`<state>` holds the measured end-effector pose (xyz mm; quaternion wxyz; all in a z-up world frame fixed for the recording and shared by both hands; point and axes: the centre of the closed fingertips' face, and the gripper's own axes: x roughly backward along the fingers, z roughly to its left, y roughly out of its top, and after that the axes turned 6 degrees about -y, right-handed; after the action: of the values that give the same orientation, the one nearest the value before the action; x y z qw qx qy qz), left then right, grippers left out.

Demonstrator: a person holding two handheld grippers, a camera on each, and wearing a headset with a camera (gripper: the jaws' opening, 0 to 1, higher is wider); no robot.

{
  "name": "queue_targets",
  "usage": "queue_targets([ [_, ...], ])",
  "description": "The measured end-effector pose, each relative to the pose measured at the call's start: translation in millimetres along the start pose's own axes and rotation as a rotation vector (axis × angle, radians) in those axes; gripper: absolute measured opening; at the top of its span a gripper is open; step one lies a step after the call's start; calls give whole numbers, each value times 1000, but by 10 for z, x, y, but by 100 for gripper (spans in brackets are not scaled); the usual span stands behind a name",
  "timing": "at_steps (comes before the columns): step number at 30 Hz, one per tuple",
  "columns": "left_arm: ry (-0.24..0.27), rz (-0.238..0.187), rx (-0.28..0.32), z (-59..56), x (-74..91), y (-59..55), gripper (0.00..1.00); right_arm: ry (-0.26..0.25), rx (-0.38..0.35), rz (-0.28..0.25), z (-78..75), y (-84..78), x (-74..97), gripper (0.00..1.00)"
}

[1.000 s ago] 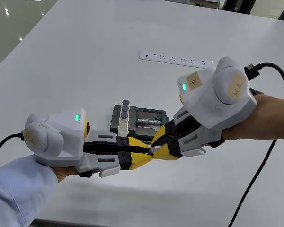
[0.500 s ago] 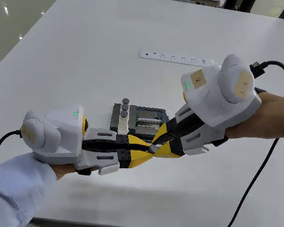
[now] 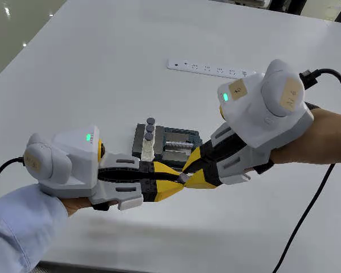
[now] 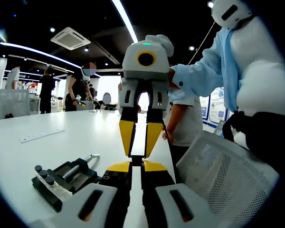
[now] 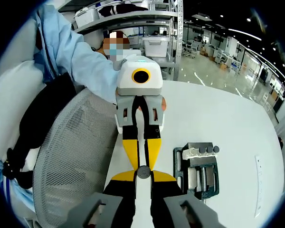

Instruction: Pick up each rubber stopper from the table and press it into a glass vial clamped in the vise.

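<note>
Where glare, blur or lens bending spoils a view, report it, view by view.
Head view: sharp, even light, a soft shadow on the table. Left gripper view: fisheye bending, ceiling light strips blown out. Right gripper view: table edge bowed, rubber stopper crisp at centre.

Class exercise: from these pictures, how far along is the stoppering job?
Done: three vials in the vise each carry a grey stopper. In hand: the right tool seems to pinch a fourth stopper, with the left tool tip to tip against it. Left: pressing it into a vial; whether an open vial waits for it, I cannot tell.
</note>
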<state>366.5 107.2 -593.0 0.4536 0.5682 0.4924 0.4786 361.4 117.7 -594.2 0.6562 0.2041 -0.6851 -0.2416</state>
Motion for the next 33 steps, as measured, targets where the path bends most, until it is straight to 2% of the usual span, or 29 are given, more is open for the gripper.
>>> queue_targets([
  [12, 9, -4, 10, 14, -11, -16, 1, -1, 14, 39, 10, -11, -6, 6],
  [16, 15, -6, 30, 27, -6, -22, 2, -2, 18, 55, 3, -14, -12, 6],
  [17, 24, -3, 58, 40, -3, -35, 2, -5, 25, 60, -1, -16, -15, 6],
  [19, 36, -4, 43, 68, 11, -29, 7, -1, 32, 67, 5, -13, -22, 6],
  [20, 50, -6, 71, 100, 28, -34, 10, -5, 41, 70, -8, -13, -29, 6],
  [21, 55, -11, 72, 113, 37, -27, 18, -15, 50, 76, -26, -15, -34, 6],
  [22, 66, -15, 52, 129, 49, -16, 21, -19, 54, 81, -34, -17, -39, 6],
  [24, 72, 6, 59, 140, 72, -45, 21, -27, 58, 91, -59, -15, -51, 6],
  [26, 95, 43, 44, 180, 108, -105, 24, -34, 66, 101, -85, -7, -63, 6],
  [29, 123, 61, 71, 213, 143, -169, 37, -46, 87, 120, -128, 9, -78, 6],
  [30, 134, 63, 53, 219, 166, -179, 39, -51, 96, 133, -149, 10, -87, 6],
  [32, 145, 78, 74, 228, 189, -212, 39, -58, 103, 149, -181, 13, -101, 6],
  [33, 161, 94, 64, 250, 212, -237, 40, -62, 107, 162, -207, 15, -109, 6],
])
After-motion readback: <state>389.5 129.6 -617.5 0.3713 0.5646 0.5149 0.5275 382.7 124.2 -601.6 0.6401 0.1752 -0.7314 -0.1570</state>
